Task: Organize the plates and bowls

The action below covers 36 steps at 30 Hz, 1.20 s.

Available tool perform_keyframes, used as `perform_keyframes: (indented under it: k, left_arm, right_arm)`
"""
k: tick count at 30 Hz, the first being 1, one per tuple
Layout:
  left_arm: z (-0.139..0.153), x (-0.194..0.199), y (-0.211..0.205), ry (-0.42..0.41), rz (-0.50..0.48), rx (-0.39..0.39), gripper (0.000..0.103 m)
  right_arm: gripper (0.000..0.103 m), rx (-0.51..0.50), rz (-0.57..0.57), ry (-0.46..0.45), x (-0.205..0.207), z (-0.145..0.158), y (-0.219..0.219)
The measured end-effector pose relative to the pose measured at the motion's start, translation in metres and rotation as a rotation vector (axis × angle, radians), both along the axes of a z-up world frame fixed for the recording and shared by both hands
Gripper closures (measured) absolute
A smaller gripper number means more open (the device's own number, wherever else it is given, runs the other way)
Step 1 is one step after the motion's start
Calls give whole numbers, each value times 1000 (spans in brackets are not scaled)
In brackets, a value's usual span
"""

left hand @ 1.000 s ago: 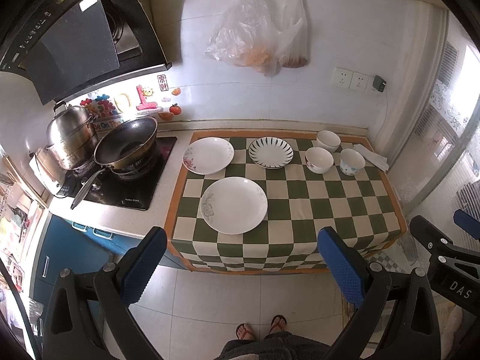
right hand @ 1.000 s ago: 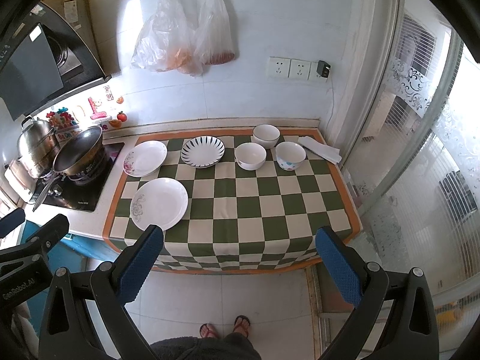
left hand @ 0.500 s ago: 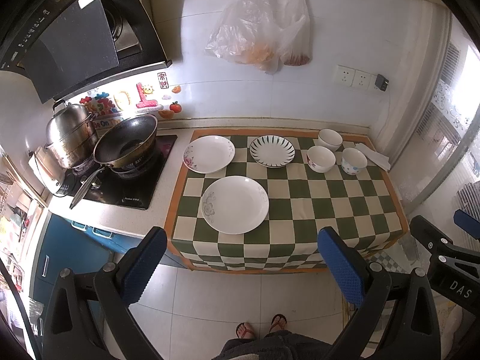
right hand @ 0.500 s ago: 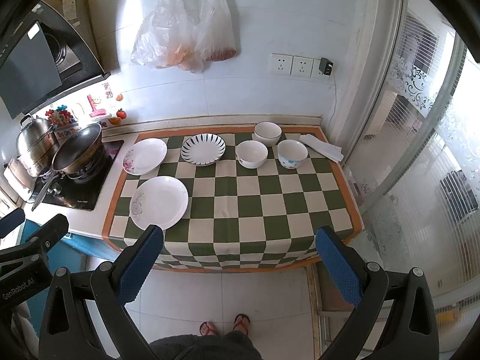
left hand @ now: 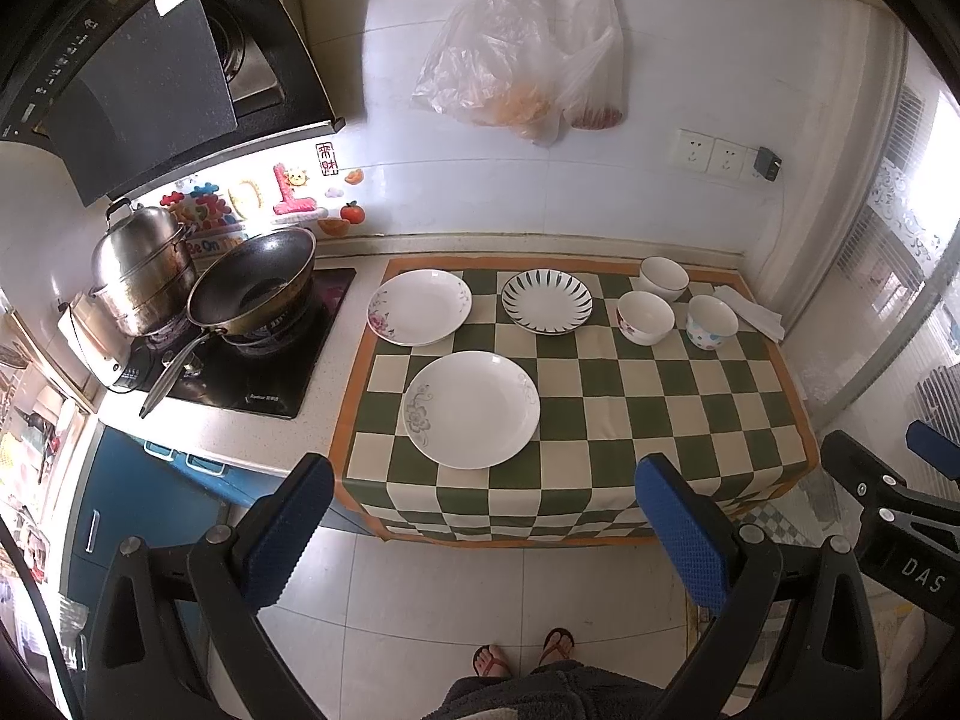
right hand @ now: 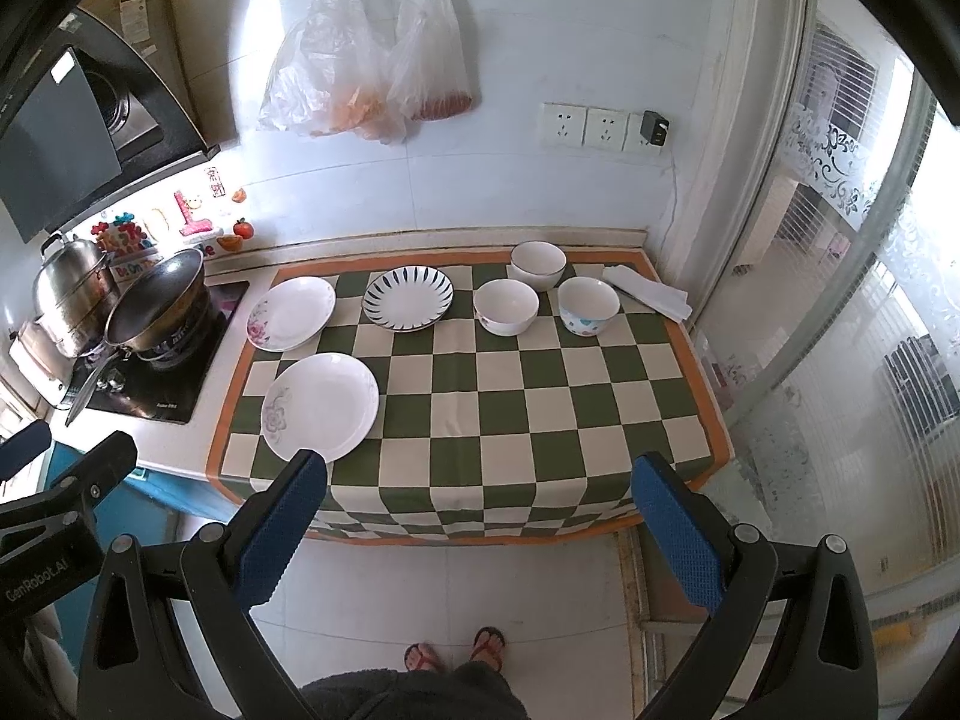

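On the green checked cloth [left hand: 636, 420] lie three plates: a large white plate [left hand: 472, 409] nearest me, a flower-edged white plate [left hand: 419, 307] at the back left, and a dark-striped plate [left hand: 546, 302] beside it. Three bowls stand at the back right: a plain white bowl [left hand: 663, 278], a red-patterned bowl [left hand: 645, 317] and a blue-dotted bowl [left hand: 711, 321]. The same plates [right hand: 321, 398] and bowls [right hand: 506, 307] show in the right wrist view. My left gripper [left hand: 483, 531] and right gripper [right hand: 477, 525] are open and empty, held high in front of the counter.
A wok [left hand: 252, 283] and a steel pot [left hand: 141, 270] sit on the hob left of the cloth. A folded white cloth [left hand: 750, 312] lies at the back right corner. Plastic bags [left hand: 522, 72] hang on the wall. A glass door [right hand: 852, 300] stands right.
Both grippers have drifted slightly, so the counter sits a little lower and closer in both views. The plates and bowls have not moved.
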<state>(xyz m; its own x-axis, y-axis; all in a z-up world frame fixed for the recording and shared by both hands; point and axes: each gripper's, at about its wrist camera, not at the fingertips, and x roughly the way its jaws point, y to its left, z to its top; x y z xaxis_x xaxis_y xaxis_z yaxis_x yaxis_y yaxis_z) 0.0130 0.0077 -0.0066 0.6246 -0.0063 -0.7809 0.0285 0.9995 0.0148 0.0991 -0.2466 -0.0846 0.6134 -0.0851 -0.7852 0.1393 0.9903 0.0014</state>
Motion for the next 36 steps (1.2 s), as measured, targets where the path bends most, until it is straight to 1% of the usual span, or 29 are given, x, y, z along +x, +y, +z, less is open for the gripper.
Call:
perform_keyframes:
  k: [18,21,23,25,28,31,34,35,36]
  left_arm:
    - [-12,6,11,1,11,2,0]
    - [-16,8,13,-2,26,-10,0]
    - [-20,14,14,-8,52,-6,0]
    - [-29,22,20,-12,96,9,0]
    - [-45,38,26,-7,159,16,0]
    - [-71,55,36,24,213,20,0]
    - [-101,73,44,63,248,33,0]
    - [-110,80,47,78,256,28,0]
    - [-125,90,52,100,272,28,0]
  right_arm:
    - [0,11,6,6,11,-1,-2]
    - [0,29,13,2,16,-3,-6]
    - [0,66,30,-13,22,-9,-9]
    - [0,84,45,-10,29,-18,-11]
    - [0,119,88,8,48,-42,-10]
    - [0,157,129,49,74,-75,-7]
    - [0,254,190,79,101,-113,-3]
    - [0,281,218,90,113,-131,1]
    - [0,284,228,102,123,-144,4]
